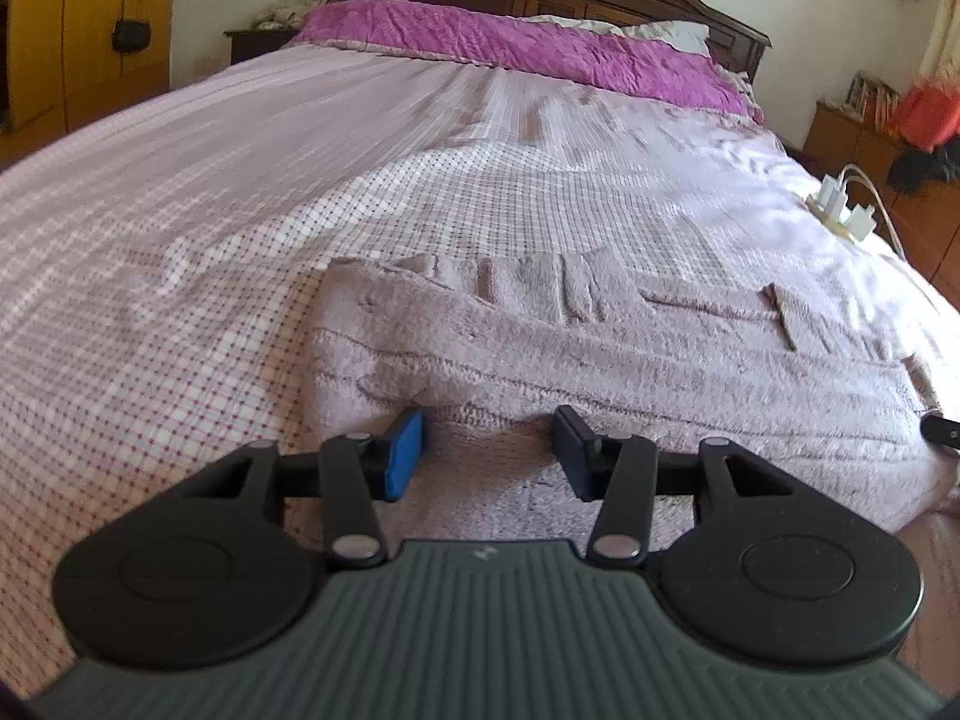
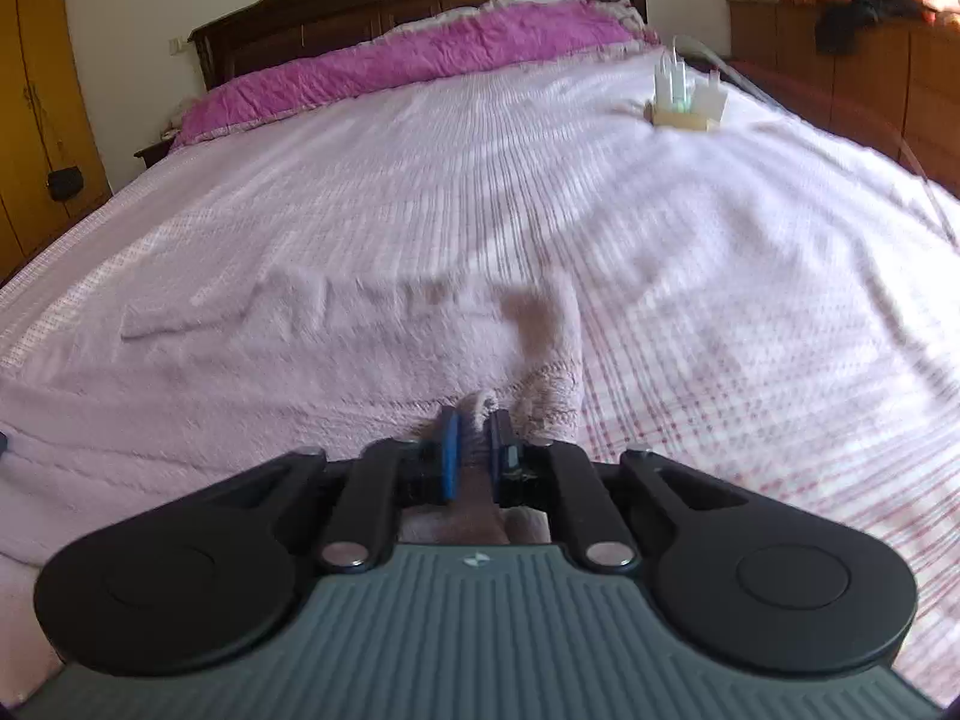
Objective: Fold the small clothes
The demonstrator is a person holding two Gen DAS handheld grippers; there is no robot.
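Right gripper: jaws nearly together, pinching a tuft at the near right edge of the fuzzy pink garment. Left gripper: half open, near hem between the pads, nothing squeezed. Garment lies flat on the checked bedspread, long axis crosswise, stretching away ahead of both. Charger block well beyond.

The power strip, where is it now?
The power strip lies on the bed near its right edge in the right wrist view, beyond the garment.
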